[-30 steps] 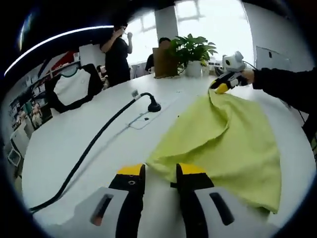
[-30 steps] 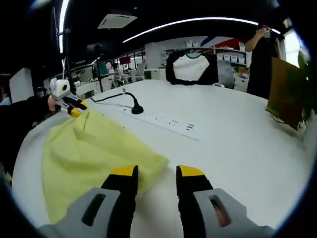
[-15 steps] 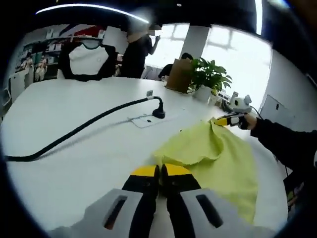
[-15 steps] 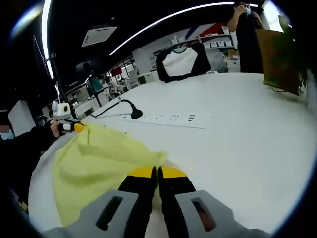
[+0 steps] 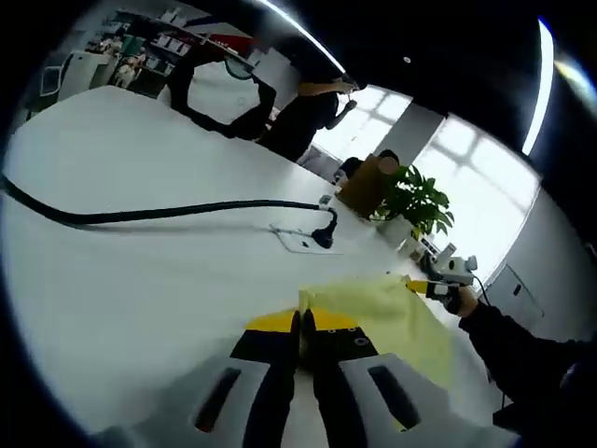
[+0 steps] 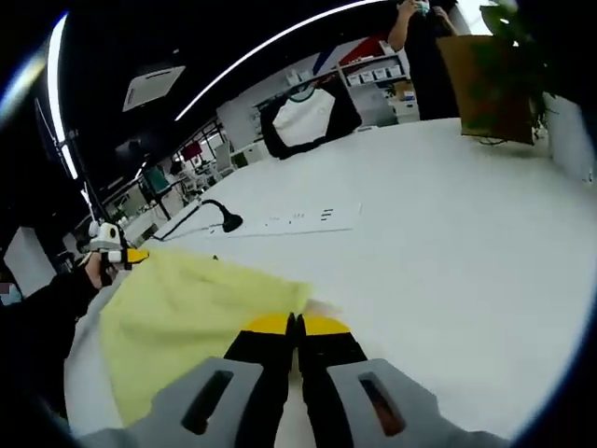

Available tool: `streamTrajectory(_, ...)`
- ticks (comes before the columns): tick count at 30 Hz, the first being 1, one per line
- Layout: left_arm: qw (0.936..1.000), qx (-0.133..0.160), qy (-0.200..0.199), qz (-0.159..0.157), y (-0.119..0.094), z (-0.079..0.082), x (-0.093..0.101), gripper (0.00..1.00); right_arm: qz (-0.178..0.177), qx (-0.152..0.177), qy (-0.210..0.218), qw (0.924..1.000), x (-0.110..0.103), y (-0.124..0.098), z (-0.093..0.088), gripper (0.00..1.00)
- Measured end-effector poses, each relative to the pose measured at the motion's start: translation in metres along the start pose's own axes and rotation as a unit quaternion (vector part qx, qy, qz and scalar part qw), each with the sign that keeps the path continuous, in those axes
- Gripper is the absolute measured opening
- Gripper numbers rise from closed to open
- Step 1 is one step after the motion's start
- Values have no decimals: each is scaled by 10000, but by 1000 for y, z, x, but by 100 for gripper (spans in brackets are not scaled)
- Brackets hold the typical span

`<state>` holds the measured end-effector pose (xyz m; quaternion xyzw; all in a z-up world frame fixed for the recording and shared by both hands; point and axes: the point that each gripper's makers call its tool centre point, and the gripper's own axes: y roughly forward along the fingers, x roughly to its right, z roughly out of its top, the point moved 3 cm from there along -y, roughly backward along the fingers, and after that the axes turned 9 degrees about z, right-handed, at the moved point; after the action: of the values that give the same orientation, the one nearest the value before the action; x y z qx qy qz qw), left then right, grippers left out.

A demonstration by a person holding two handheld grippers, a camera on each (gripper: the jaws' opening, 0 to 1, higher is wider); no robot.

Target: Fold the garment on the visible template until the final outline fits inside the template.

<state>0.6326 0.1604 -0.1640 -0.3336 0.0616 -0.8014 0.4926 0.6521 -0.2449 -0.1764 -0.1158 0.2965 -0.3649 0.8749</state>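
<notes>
Left gripper: pinching one corner of the yellow garment.
Right gripper: clamping the opposite corner.
Cloth: stretching crosswise between both grippers.

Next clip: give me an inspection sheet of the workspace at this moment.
Surface: white table, bare to the right.
Job's things: yellow garment held stretched; template not made out.
Clutter: potted plant, brown box.
Grippers: left tool and right tool both shut on garment corners.
Cables: black cable running to a plug at the socket plate.
Surroundings: black-and-white shirt displayed; standing person.
</notes>
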Motion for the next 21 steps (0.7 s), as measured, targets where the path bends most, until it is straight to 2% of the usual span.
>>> streamTrajectory(2,9996,-20,-268,-23,1,1,-2,3,-56,87,129,9999,2,-1,1,0)
streamTrajectory(6,9999,-50,-77,88,2,-2,-4,3,-140,10,94,9999,4,1,0,0)
streamTrajectory(8,9999,5,-122,101,2,-2,-5,3,-149,20,114,9998,5,2,0,0)
streamTrajectory(10,9999,137,-35,41,2,-2,-2,4,-111,38,-95,9999,2,4,0,0)
streamTrajectory(11,9998,164,15,113,2,-2,-2,4,-11,100,-381,9992,0,5,2,0)
streamTrajectory(12,9991,274,220,236,2,1,-7,5,-101,112,-514,9986,2,4,3,2)
streamTrajectory(13,9962,420,597,485,-1,5,-14,7,-229,180,-769,9966,4,1,7,7)
streamTrajectory(14,9942,487,812,511,-2,9,-16,9,-402,183,-937,9946,8,-3,10,13)
streamTrajectory(15,9934,450,933,484,-4,10,-15,13,-458,170,-1002,9938,10,-6,12,14)
streamTrajectory(18,9877,517,1428,379,-10,16,-8,14,-332,335,-1212,9915,8,-12,26,15)
streamTrajectory(21,9764,531,2077,272,-10,19,1,17,-131,216,-1719,9848,0,-10,34,19)
